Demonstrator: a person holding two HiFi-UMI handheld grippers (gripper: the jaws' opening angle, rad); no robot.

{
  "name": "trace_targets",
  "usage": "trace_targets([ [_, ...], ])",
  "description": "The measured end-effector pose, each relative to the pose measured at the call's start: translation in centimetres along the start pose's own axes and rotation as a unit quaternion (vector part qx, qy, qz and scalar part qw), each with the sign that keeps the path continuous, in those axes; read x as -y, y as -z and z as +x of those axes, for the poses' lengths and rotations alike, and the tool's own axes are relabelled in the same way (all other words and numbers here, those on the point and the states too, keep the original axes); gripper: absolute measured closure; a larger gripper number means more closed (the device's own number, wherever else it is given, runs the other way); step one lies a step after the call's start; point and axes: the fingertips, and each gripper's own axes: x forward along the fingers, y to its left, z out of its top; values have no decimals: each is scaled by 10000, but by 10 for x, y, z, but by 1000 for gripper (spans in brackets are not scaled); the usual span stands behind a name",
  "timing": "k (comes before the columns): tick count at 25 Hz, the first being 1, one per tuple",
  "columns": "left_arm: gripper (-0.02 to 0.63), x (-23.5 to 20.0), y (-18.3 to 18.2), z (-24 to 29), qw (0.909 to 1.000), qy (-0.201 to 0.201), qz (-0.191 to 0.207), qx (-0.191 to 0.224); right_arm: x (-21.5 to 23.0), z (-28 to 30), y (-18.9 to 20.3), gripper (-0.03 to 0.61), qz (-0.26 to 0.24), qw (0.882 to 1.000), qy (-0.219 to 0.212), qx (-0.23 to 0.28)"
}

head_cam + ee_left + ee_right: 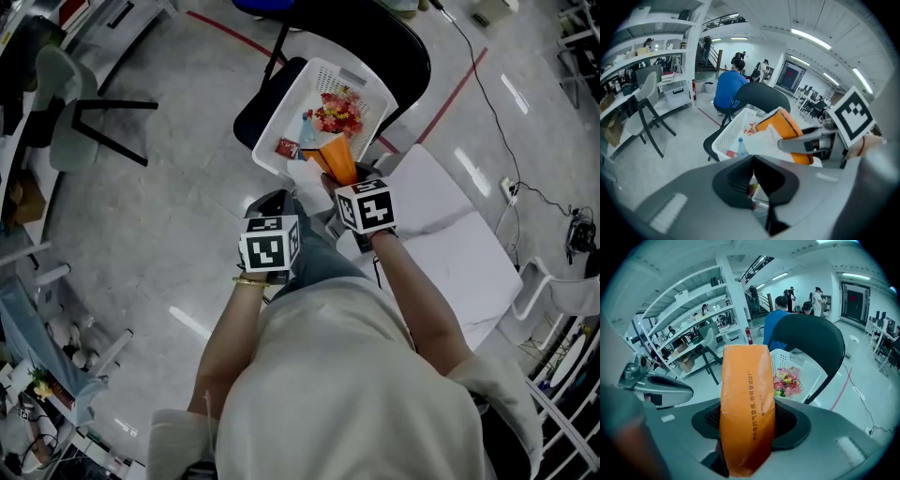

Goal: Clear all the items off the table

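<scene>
Closest of all is the person's pale shirt [347, 394], with both arms reaching out in front. The right gripper [746, 425] pinches an orange packet [745, 399] – the packet stands up tall between the jaws and has dark print down its side. In the head view it sits over the near edge of a white basket [281, 122]. The basket rests on a black chair [403, 47]. Inside it are bright flowers [339, 111], a bottle [307, 127] and a small red packet [286, 147]. The left gripper [753, 161] has its jaws pressed together. A white papery thing [764, 140] pokes up right at their tips – I cannot tell if they pinch it. The white table [469, 253] is just to the right of the grippers.
</scene>
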Motion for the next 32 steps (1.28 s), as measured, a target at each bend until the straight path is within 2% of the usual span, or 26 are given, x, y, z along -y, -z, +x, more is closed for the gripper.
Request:
trace_targets([
  [8,606,-27,-35,29,9994,160,192,-235,10,44,-18,331,368,9991,120,-198],
  [15,606,-41,-60,57,9982,271,341,-415,11,79,-19,330,661,9968,122,-422],
  [32,606,-57,-89,104,9940,467,597,-786,13,143,-24,321,666,9936,206,-893],
])
